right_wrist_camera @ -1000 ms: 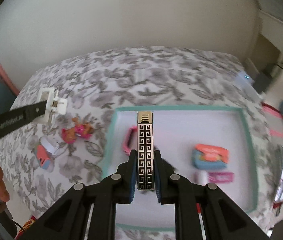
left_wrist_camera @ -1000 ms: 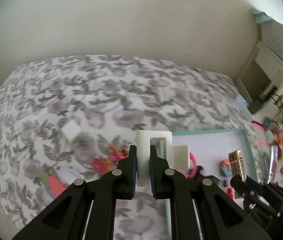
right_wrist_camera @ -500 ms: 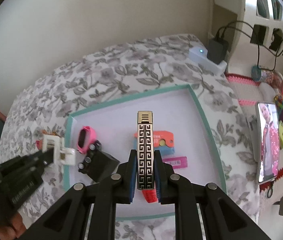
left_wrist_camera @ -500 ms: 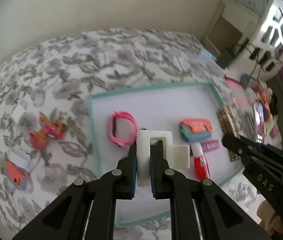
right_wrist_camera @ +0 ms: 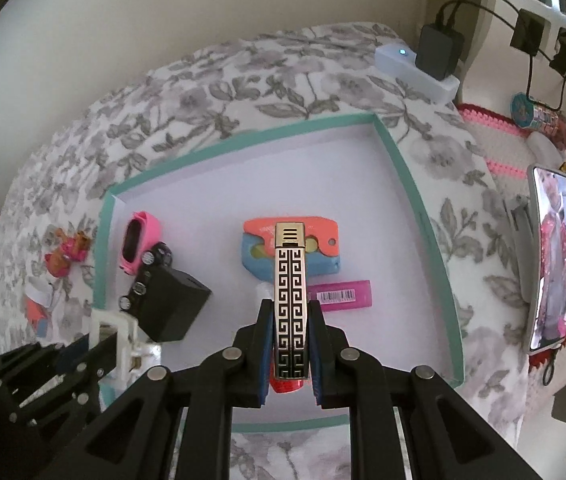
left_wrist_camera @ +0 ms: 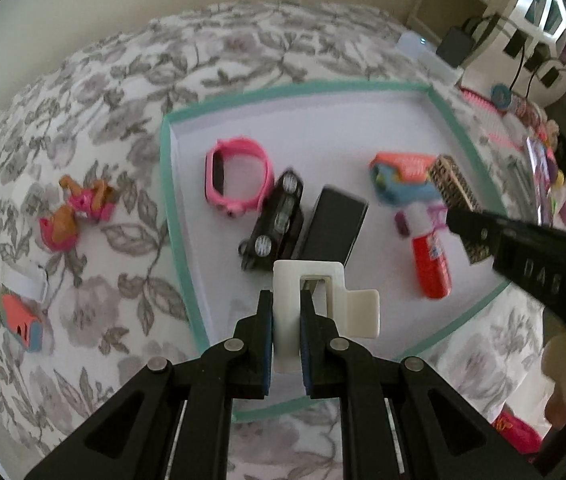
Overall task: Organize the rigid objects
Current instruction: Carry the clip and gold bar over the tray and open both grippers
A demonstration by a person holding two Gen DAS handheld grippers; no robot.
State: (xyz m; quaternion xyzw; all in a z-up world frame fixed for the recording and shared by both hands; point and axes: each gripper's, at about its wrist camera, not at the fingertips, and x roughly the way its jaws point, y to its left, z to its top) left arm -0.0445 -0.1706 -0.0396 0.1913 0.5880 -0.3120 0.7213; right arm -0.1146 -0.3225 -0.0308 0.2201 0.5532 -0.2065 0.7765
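My left gripper [left_wrist_camera: 286, 320] is shut on a white plastic clip [left_wrist_camera: 323, 292] and holds it over the near left part of the teal-rimmed white tray [left_wrist_camera: 171, 184]. My right gripper [right_wrist_camera: 290, 332] is shut on a gold-and-black patterned lighter [right_wrist_camera: 290, 292], upright above the tray's middle [right_wrist_camera: 407, 176]. In the tray lie a pink watch [left_wrist_camera: 239, 176], a black toy car [left_wrist_camera: 279, 220], a black box [left_wrist_camera: 335, 224], an orange-blue case [left_wrist_camera: 399, 176], a red tube [left_wrist_camera: 429, 260] and a pink stick [right_wrist_camera: 339, 295].
On the flowered bedspread left of the tray lie a small pink doll [left_wrist_camera: 75, 212] and an orange-white toy [left_wrist_camera: 23, 304]. A white device with charger [right_wrist_camera: 419, 64] sits at the far right corner. A phone [right_wrist_camera: 551, 256] and small toys lie right of the tray.
Both grippers have swung right and come down closer over the tray, each still holding its object. The black car and box have come into the left view.
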